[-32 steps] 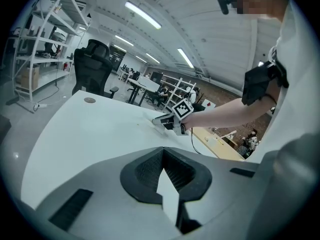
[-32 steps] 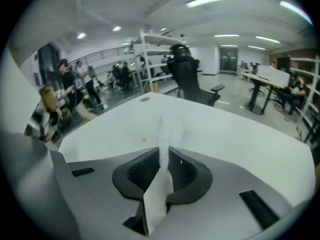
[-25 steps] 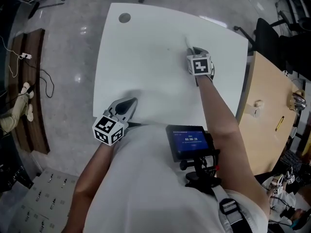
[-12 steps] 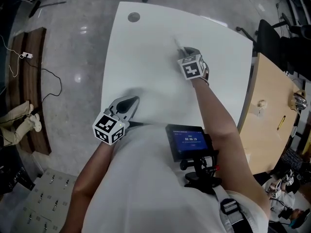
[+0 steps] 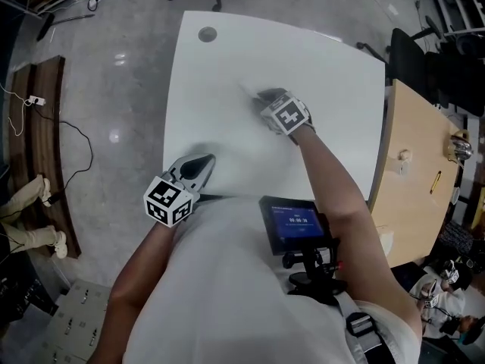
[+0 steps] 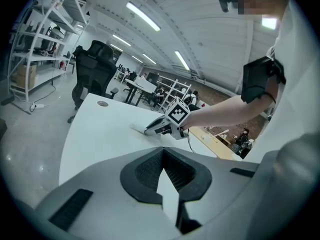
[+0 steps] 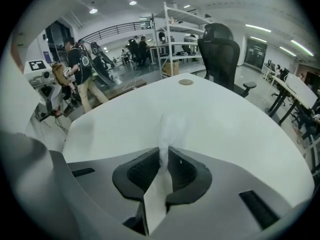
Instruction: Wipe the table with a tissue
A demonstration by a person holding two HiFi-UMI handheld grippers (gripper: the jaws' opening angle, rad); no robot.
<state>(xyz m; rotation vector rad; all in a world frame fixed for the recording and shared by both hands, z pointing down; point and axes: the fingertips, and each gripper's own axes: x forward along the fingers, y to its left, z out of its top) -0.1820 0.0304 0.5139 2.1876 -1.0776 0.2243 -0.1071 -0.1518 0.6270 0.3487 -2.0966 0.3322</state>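
We see the right gripper [image 5: 261, 95] out over the middle of the white bench [image 5: 220, 59], pointing steeply down and toward the far left. In the right gripper view its jaws are closed on the tissue [image 7: 171, 126]: the white sheet is pinched between the dark pads [image 7: 182, 166] and runs back through the gap toward the camera. The free end sticks out past the tips and lies on the bench top, blurred. In the head view the tissue [image 5: 248, 89] is only a faint white smear just beyond the gripper tips, touching the bench

The left gripper [image 5: 203, 160] sits at the near left edge of the bench, well apart from the right one, pointing shallowly down across the top. In the left gripper view its jaws [image 6: 162, 153] meet at the tips with nothing between them, just bare bench showing through the wedge behind

There is a round grey cable cap [image 5: 207, 33] in the far left corner of the bench. A black office chair [image 7: 220, 46] stands past the far edge. A wooden bench [image 5: 417, 165] stands just to the right. A small screen unit [image 5: 294, 222] is mounted on the person's chest
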